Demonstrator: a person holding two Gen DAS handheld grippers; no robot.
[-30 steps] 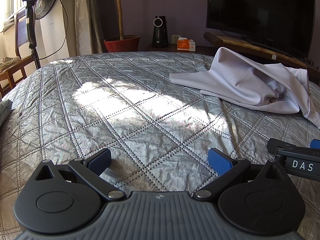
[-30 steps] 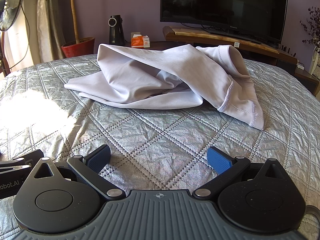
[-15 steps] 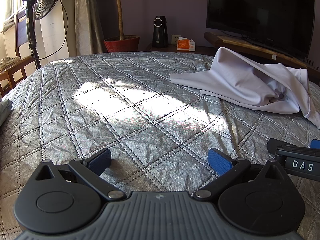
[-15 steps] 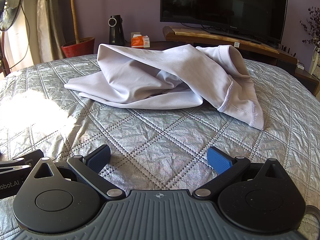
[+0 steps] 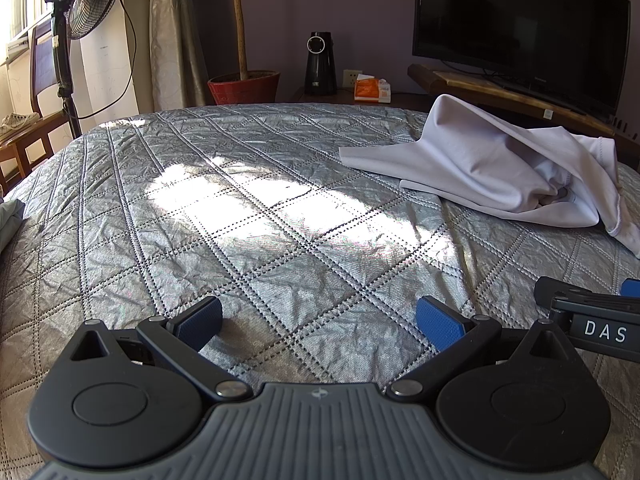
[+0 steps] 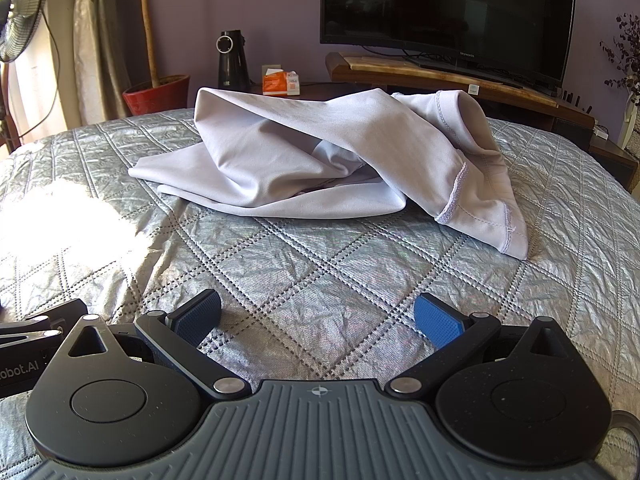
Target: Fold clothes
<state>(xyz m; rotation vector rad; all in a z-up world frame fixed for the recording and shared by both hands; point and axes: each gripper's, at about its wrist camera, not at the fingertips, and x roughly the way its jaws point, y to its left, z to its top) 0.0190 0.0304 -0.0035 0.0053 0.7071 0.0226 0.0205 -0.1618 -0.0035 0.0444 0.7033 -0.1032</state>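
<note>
A pale lilac garment (image 6: 320, 164) lies crumpled in a heap on the silver quilted bedspread (image 6: 320, 280), its hemmed opening at the right. In the left wrist view the same garment (image 5: 492, 172) sits at the far right. My right gripper (image 6: 318, 318) rests low over the quilt, open and empty, well short of the garment. My left gripper (image 5: 318, 320) is open too, with nothing between its blue pads, to the left of the garment. Part of the right gripper's body (image 5: 592, 320) shows at the right edge of the left wrist view.
Beyond the bed stand a TV (image 6: 448, 16) on a wooden stand, a black speaker (image 6: 232, 60), a tissue box (image 6: 280, 82) and a potted plant (image 6: 156, 94). A fan (image 5: 76, 28) and a wooden chair (image 5: 24, 128) are at the left. Another cloth (image 5: 8, 220) peeks in at the left edge.
</note>
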